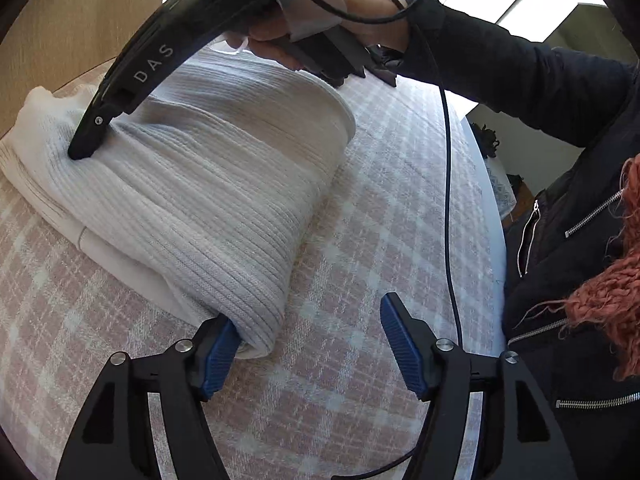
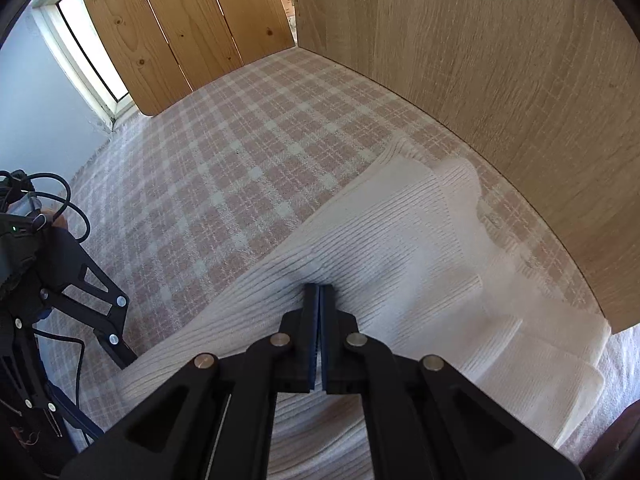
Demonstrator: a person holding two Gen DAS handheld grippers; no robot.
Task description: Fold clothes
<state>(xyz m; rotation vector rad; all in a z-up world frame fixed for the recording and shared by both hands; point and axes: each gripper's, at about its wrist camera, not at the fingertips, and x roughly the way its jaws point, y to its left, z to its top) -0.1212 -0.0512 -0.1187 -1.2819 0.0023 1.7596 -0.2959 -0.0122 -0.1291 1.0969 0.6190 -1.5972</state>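
Left wrist view: left claw (image 1: pixel 312 344) released beside ribbed white sweater (image 1: pixel 224 184); right claw (image 1: pixel 80 154) clenched, pinning knit (probably flattening); press evenly, smooth outward across plaid bedspread (image 1: pixel 380 200).

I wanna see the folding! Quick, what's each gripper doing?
Left gripper: open, one finger touching the sweater, holding nothing.
Right gripper: closed, tips pressing down on the sweater.
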